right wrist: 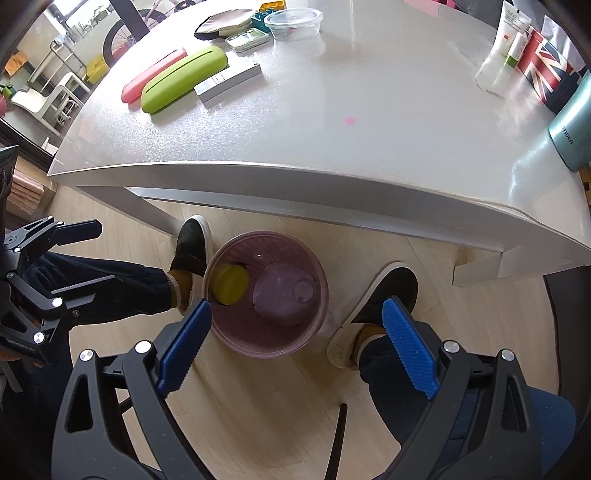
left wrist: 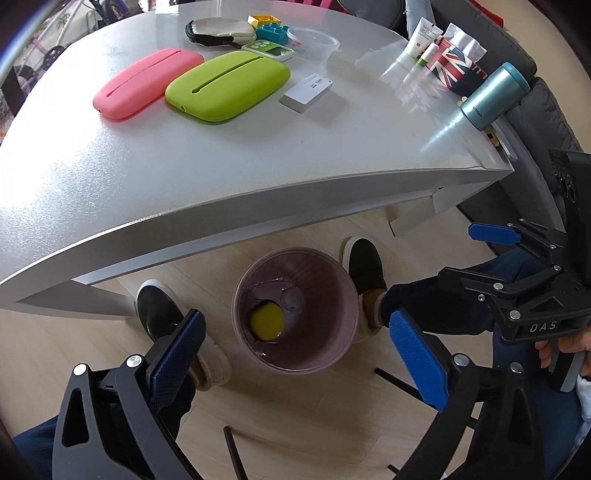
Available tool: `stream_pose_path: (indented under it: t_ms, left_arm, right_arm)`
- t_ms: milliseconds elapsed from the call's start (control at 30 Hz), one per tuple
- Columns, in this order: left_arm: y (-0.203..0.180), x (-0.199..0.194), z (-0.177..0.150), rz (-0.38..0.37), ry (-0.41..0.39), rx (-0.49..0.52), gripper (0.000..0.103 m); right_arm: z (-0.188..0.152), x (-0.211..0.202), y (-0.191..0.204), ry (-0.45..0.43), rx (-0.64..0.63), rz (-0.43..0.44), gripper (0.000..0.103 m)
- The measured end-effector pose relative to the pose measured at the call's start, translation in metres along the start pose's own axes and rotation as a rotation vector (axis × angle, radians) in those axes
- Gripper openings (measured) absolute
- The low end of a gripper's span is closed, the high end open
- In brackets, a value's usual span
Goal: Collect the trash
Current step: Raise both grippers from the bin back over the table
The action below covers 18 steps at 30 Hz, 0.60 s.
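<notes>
A purple trash bin (left wrist: pixel 343 332) stands on the wood floor below the table edge, between the person's shoes; it also shows in the right wrist view (right wrist: pixel 229 332). Inside lie a yellow round piece (left wrist: pixel 266 319) (right wrist: pixel 231 283) and a clear plastic lid (left wrist: pixel 291 300) (right wrist: pixel 286 291). My left gripper (left wrist: pixel 299 354) hangs above the bin, open and empty. My right gripper (right wrist: pixel 299 339) is also above the bin, open and empty; it shows at the right of the left wrist view (left wrist: pixel 458 273).
On the white table (left wrist: pixel 184 177) lie a pink case (left wrist: pixel 147 83), a green case (left wrist: pixel 229 85), a white box (left wrist: pixel 307 92), a clear container (left wrist: pixel 314 42), toy bricks (left wrist: pixel 271 31), tubes (left wrist: pixel 421 38), a flag pouch (left wrist: pixel 452 66) and a teal tumbler (left wrist: pixel 493 96). Shoes (left wrist: pixel 364 267) flank the bin.
</notes>
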<state>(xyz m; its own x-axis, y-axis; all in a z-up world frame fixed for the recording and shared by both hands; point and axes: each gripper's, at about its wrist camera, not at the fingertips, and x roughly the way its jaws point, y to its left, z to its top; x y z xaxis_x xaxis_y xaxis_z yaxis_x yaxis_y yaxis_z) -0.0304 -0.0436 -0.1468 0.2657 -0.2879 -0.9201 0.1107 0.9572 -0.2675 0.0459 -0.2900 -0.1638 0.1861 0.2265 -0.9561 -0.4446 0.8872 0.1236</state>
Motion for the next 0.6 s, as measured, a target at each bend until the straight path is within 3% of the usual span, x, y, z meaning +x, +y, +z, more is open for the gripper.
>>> stream_pose_path:
  t_ms: [267,600]
  left_arm:
    - [0.006,-0.013,0.003,0.033,-0.028,-0.024,0.096]
    - [0.011,-0.052,0.024,0.098,-0.123,-0.03,0.096]
  right_arm:
    - [0.001,-0.005,0.005,-0.012,-0.008,0.008,0.094]
    - [0.016,-0.036,0.022,-0.089,-0.039,0.017,0.096]
